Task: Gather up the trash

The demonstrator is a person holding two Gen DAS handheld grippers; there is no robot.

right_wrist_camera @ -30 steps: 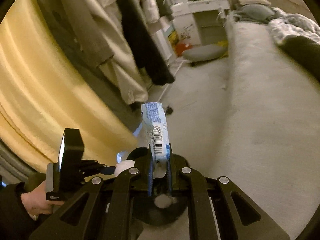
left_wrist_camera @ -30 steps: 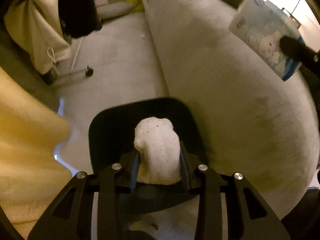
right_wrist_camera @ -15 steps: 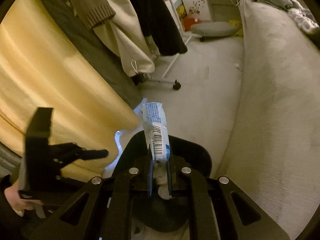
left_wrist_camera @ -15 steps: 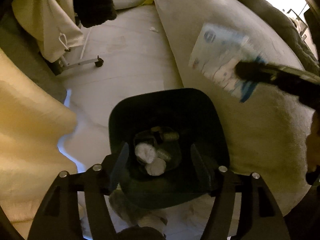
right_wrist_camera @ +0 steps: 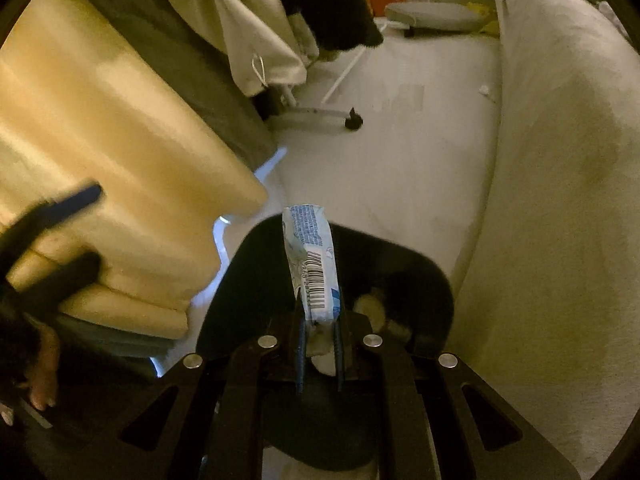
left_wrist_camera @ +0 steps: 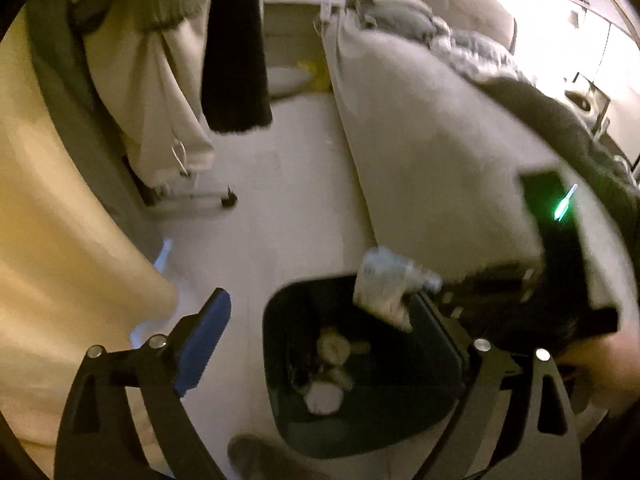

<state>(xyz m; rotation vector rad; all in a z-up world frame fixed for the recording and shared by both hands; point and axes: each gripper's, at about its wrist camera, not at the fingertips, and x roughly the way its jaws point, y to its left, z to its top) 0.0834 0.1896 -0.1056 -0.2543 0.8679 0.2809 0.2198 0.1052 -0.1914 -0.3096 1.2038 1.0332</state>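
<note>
A black trash bin [left_wrist_camera: 276,364] stands on the pale floor between the bed and a yellow curtain. Several white tissue wads [left_wrist_camera: 324,398] lie at its bottom. My left gripper [left_wrist_camera: 324,336] hangs above the bin with its jaws opening wide; nothing is between the blue pads [left_wrist_camera: 204,340]. In the left wrist view my right gripper [left_wrist_camera: 472,284] reaches in from the right. It holds a blue-and-white wrapper [left_wrist_camera: 382,290] over the bin's rim. In the right wrist view my right gripper [right_wrist_camera: 318,330] is shut on the wrapper [right_wrist_camera: 314,268], which sticks up over the bin [right_wrist_camera: 416,268].
A grey-white bed [right_wrist_camera: 560,200] runs along the right. A yellow curtain [right_wrist_camera: 120,160] hangs on the left. Garments hang from a rack whose wheeled foot [right_wrist_camera: 354,120] rests on the floor. A small white scrap [right_wrist_camera: 484,90] lies by the bed. A hand [right_wrist_camera: 40,376] holds the blurred left gripper.
My left gripper let the white wad fall into the bin, opened wide and rose. My right gripper came down with the wrapper until it hung over the bin.
</note>
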